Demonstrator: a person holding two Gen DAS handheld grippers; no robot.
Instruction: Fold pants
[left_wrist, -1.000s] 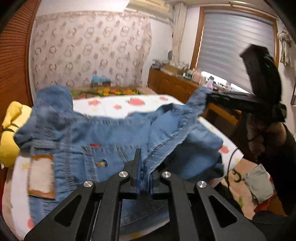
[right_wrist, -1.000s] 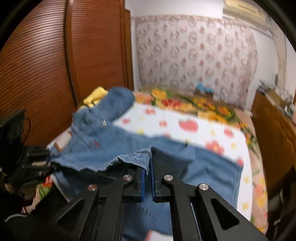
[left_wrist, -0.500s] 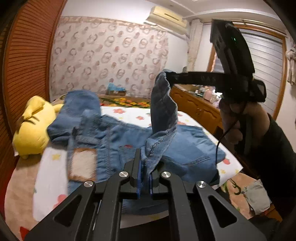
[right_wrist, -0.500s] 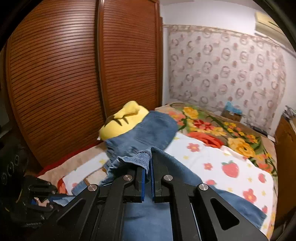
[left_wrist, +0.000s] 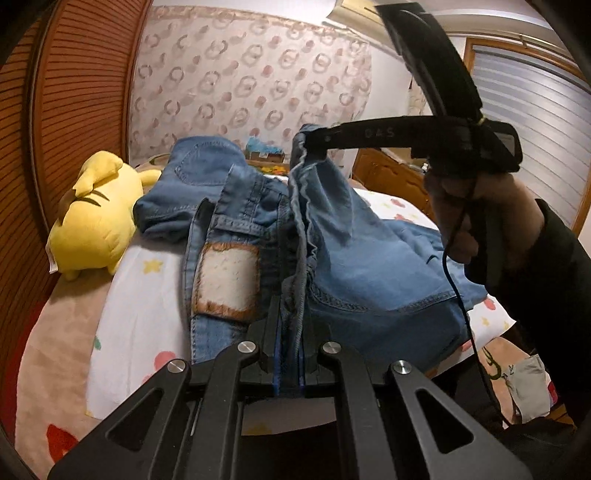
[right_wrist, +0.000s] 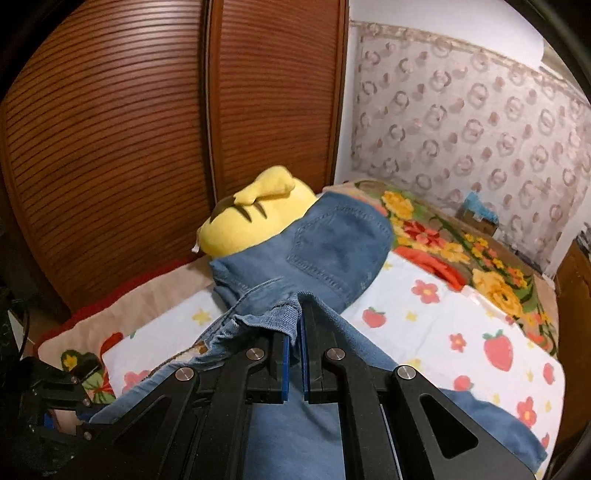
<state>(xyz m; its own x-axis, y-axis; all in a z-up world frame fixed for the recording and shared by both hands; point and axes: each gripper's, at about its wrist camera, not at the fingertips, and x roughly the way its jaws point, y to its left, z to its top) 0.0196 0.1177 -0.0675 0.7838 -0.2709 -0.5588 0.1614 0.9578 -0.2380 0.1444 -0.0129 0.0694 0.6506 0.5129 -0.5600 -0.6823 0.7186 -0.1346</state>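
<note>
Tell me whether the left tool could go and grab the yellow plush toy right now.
Probably not as things stand. The left tool is shut on the jeans, so it would have to let the denim go first. The yellow plush toy itself lies uncovered on the bed, beside the jeans, with nothing between.

Denim, plush and slatted wood

The jeans (left_wrist: 369, 258) are soft blue denim with raised stitched seams and a rough pale waist patch (left_wrist: 227, 282). The yellow plush toy (left_wrist: 98, 221) looks velvety. Wardrobe doors (right_wrist: 147, 129) are ribbed, semi-gloss wood. The left claw (left_wrist: 290, 350) is matt black plastic with shiny metal pins.
</note>
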